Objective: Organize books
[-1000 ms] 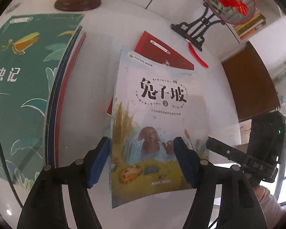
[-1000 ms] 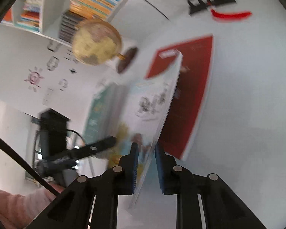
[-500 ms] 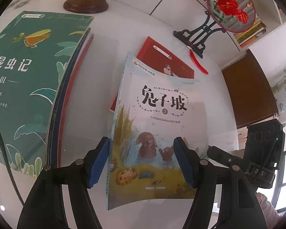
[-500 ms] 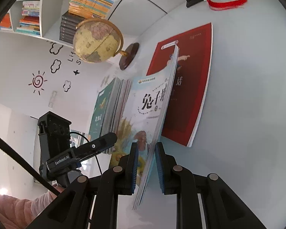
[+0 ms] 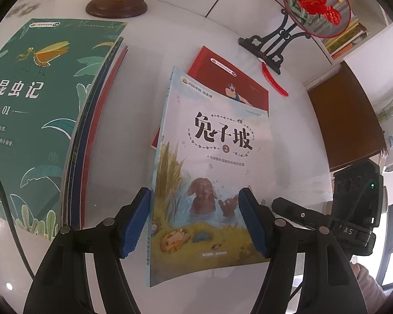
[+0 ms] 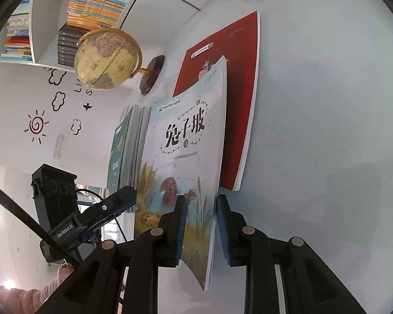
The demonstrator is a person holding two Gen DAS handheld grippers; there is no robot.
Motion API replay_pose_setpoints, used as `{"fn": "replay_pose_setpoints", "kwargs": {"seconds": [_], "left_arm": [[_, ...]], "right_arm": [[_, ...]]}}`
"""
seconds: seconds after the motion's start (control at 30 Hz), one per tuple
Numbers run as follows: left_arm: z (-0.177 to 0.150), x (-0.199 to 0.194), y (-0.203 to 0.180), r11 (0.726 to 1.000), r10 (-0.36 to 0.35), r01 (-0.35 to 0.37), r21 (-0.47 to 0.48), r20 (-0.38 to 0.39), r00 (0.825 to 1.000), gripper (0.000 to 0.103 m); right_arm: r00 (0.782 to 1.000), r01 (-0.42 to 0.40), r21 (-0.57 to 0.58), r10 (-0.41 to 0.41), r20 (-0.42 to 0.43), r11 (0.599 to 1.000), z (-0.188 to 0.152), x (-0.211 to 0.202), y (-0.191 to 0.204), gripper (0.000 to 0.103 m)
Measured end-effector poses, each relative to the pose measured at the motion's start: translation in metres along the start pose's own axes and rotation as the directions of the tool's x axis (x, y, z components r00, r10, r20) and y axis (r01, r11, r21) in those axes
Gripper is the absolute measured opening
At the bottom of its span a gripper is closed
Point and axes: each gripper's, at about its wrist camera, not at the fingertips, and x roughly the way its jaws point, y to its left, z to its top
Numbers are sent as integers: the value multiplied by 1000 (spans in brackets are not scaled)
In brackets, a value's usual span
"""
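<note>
A pale-blue picture book [image 5: 212, 162] with a swimming brown animal on its cover hangs tilted above the white table [image 6: 327, 104]. Its top edge overlaps a red book [image 5: 230, 83] that lies flat. My right gripper [image 6: 200, 225] straddles the picture book's [image 6: 186, 157] open-page edge. Its jaws are opening and a thin gap shows beside the pads. My left gripper [image 5: 194, 222] is open. One blue pad stands just left of the spine and the other in front of the cover, neither pressing. A stack of books [image 5: 39, 110] topped by a green insect cover lies at the left.
A globe on a brown base [image 5: 118, 7] stands at the table's back. A round red-flower fan on a black stand [image 5: 317, 5] with a red tassel [image 5: 272, 81] sits at the back right. Bookshelves [image 6: 97, 2] fill the wall. A brown cabinet [image 5: 345, 125] stands at the right.
The right view has gone from blurred to steady, and the right gripper's pads have drawn slightly apart around the picture book's edge. The left gripper's opening is unchanged.
</note>
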Motion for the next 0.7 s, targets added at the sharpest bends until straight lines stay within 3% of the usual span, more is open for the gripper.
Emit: {"fn": "replay_pose_setpoints", "kwargs": {"seconds": [0.23,0.33,0.4,0.47,0.7], "left_arm": [[-5,8,-4,1000,-1,1,8,-36,999,65],[-8,6,-10,1000,-21,21,20,-34,999,65],[-9,3,-10,999,-33,34,10,-24,999,65],[-7,0,-10,998,-56,56,-6,-13,998,65],[0,-18,-18,997,-78,79,-2,32,996,65]], "right_arm": [[998,30,-55,-33,-58,998,-4,9,7,29],[997,61,-126,-65,-31,990,-9,8,21,26],[988,155,-227,-157,13,961,-11,4,37,21],[966,259,-333,-253,62,907,-14,2,54,15],[945,326,-447,-298,135,833,-20,-10,82,15]]}}
